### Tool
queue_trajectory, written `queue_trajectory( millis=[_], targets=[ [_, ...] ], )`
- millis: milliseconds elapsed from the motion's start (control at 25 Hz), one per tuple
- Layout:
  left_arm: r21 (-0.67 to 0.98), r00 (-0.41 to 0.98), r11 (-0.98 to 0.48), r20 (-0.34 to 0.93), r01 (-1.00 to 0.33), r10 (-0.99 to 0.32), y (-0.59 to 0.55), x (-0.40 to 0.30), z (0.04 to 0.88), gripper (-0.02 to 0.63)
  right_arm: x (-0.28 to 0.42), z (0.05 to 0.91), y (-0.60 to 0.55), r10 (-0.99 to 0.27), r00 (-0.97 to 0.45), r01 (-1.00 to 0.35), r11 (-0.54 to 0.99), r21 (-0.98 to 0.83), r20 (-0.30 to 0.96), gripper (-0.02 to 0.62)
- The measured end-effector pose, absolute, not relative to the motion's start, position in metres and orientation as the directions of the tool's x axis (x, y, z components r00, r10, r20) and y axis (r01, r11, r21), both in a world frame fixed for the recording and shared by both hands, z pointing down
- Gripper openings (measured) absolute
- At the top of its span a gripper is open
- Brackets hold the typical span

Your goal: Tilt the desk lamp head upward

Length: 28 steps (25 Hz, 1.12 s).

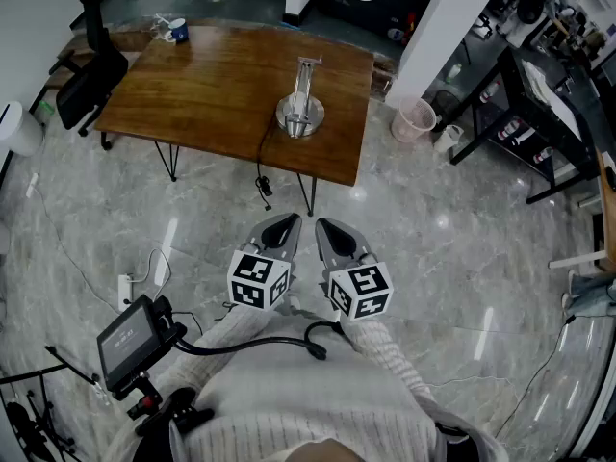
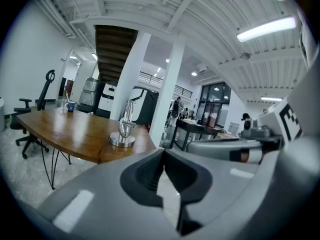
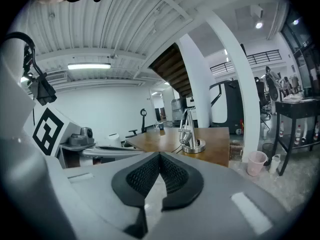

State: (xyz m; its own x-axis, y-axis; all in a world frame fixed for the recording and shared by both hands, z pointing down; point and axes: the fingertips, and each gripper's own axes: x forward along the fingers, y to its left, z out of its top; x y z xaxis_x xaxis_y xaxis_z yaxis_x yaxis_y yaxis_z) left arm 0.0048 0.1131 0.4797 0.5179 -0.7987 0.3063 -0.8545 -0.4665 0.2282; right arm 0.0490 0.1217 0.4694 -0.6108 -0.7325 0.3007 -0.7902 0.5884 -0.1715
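A brown wooden table (image 1: 212, 75) is seen ahead on the grey floor (image 1: 433, 248). A blue mug (image 1: 178, 32) is set at its far corner, and a black chair (image 1: 89, 75) is parked at its left end. A white pillar (image 1: 448, 27) is seen to the right of the table. A pink cup (image 1: 416, 118) is set on the floor by the pillar's foot, and a black desk (image 1: 539, 114) is seen farther right. The silver desk lamp (image 1: 300, 104) is placed on the table near its right edge, well apart from both grippers. Floor is seen between them and the table.

Only in the head view is a cable (image 1: 262, 176) seen hanging from the lamp over the table's near edge. A small screen (image 1: 130, 340) is also seen there, low on the left. In the two gripper views the lamp is shown from the side. A round base and a thin upright arm are seen, and the head is hung low over the base.

The left gripper (image 1: 288, 223) and the right gripper (image 1: 323, 227) are held side by side, close to the person's body. Both pairs of jaws are closed tight, pad against pad. Nothing is held or touched by them.
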Motion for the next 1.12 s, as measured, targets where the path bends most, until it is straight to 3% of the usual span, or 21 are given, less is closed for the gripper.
queue_trajectory(
  millis=[240,600,840,1120],
  targets=[
    [0.208,0.504,-0.461,0.289,-0.863,-0.814,0.096,0.001,0.468,0.008,0.051,0.463,0.108,-0.742,-0.605,-0.795,0.585,-0.163,0.288,-0.002],
    [0.164,0.533,-0.507,0.285,-0.846,-0.797,-0.037,-0.025,0.465,0.008,0.029,0.464,-0.029,-0.775,-0.571,-0.82,0.55,-0.157,0.271,-0.002],
    [0.043,0.587,-0.602,0.284,-0.798,-0.758,-0.095,-0.032,0.454,0.008,0.03,0.453,-0.104,-0.822,-0.521,-0.853,0.505,-0.128,0.231,-0.002],
    [0.005,0.632,-0.659,0.288,-0.752,-0.719,-0.138,-0.052,0.452,0.008,0.028,0.473,-0.166,-0.786,-0.524,-0.851,0.504,-0.149,0.329,-0.002]
  ],
)
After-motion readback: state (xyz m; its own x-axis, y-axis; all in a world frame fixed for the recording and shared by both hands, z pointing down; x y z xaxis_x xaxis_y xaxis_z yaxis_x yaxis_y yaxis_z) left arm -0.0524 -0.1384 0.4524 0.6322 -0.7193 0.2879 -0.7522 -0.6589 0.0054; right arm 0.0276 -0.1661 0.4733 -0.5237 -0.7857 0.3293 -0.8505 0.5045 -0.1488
